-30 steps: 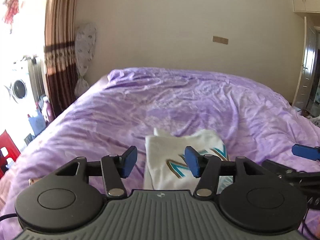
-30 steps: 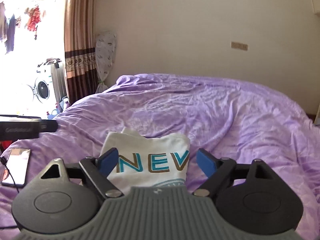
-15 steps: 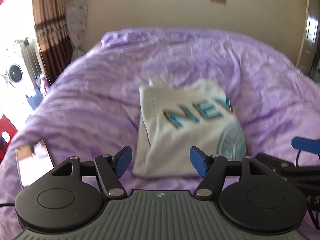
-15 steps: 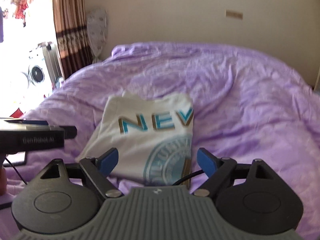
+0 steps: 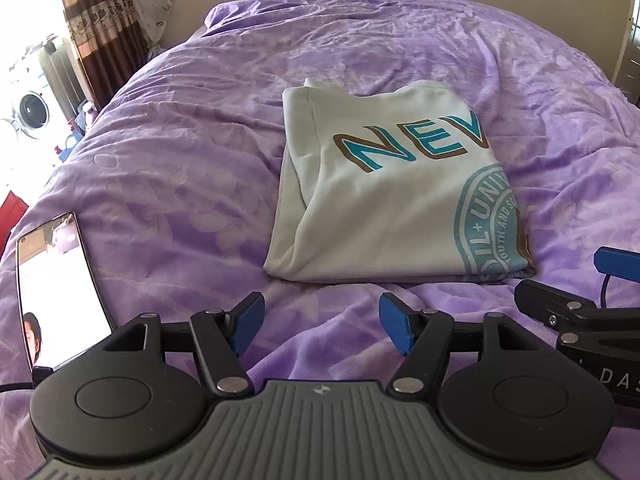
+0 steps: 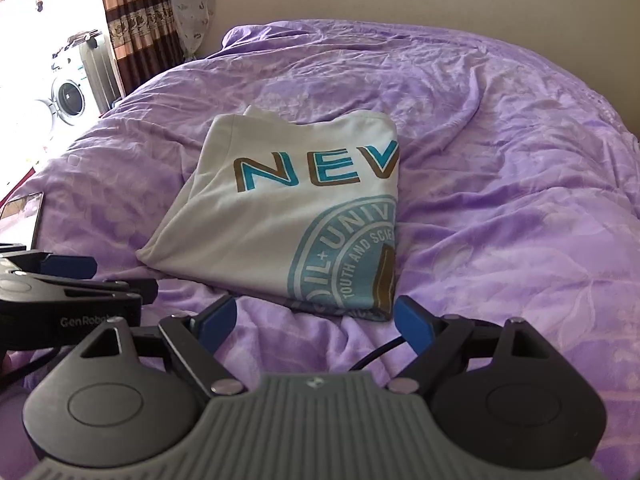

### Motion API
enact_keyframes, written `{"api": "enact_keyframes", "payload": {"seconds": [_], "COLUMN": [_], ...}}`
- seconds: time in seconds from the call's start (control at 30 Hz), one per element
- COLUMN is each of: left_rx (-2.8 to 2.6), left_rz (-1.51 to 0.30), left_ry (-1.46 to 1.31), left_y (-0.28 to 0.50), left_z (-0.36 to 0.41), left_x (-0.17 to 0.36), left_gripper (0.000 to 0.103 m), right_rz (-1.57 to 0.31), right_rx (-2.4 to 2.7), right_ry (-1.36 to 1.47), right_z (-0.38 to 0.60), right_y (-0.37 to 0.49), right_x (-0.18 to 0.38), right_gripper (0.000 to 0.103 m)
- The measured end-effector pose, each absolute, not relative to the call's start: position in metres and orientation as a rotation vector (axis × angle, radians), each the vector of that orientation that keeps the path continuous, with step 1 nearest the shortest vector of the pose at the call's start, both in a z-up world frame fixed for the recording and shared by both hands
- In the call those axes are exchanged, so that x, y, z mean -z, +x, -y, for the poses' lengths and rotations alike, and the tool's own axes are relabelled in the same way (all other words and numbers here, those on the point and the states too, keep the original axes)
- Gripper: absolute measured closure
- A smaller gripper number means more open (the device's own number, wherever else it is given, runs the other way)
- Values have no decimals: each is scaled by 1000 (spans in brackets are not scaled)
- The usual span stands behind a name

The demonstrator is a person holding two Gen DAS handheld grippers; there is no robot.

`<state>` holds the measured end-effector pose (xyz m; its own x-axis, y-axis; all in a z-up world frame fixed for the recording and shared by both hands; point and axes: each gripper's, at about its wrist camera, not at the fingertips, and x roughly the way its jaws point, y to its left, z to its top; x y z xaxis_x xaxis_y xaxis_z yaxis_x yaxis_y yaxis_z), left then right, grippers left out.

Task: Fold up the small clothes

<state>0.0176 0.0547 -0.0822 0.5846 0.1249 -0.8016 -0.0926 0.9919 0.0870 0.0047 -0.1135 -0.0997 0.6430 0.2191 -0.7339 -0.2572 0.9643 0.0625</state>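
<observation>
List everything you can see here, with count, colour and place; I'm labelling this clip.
T-shirt: one, white with teal-and-brown print, folded, mid-bed.
Bedspread: one, purple, covering the bed.
Phone: one, screen lit, on the bed left of the shirt.
Curtain: one, brown patterned, far left.
Washing machine: one, white, beyond the curtain.
Left gripper: black, blue pads, open, empty.
Right gripper: black, blue pads, open, empty.

Bed (image 5: 200, 160) with wrinkled purple floral cover fills both views. Folded white T-shirt (image 5: 384, 200) lies flat on it, centre frame, teal "NEV" lettering and round emblem face up. Phone (image 5: 56, 280) lies on the cover at lower left of the left-wrist view, screen up, well apart from the shirt.
</observation>
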Motion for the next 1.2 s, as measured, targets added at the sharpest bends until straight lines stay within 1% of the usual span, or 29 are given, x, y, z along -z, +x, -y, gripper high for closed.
{"api": "enact_keyframes", "payload": {"seconds": [1.2], "left_rx": [-131], "left_rz": [-946], "left_ry": [32], "left_y": [20], "left_z": [-55], "left_x": [84], "left_gripper": [26], "right_rz": [-844], "right_rx": [-290], "right_ry": [-47], "right_z": [109], "right_y": [6], "right_x": [103], "right_gripper": [21]}}
